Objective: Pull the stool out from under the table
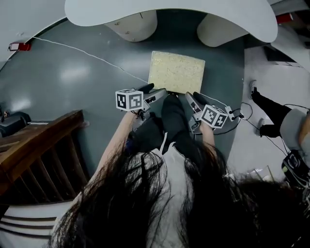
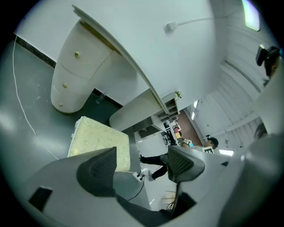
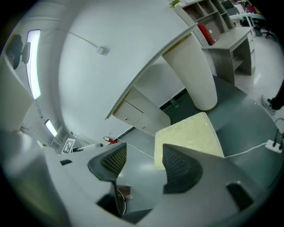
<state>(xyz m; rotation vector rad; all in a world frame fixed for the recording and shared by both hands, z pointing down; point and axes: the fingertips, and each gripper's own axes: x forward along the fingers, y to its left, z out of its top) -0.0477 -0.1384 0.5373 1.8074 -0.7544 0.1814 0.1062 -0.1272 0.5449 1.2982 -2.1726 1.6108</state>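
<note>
just off the big white counter (image 1: 169,14), on smooth grey floor, the square cream stool (image 1: 176,72) stands in front of the two pedestal legs (image 1: 135,26), its top clear of the overhang. it looks boxy and stiff, likely one to drag, not lift, and the near edge is the place to pinch. left tool (image 1: 154,91) and right tool (image 1: 193,100) both gape empty just short of it. a thin white cable (image 1: 92,57) runs up to its left side and could snag.
</note>
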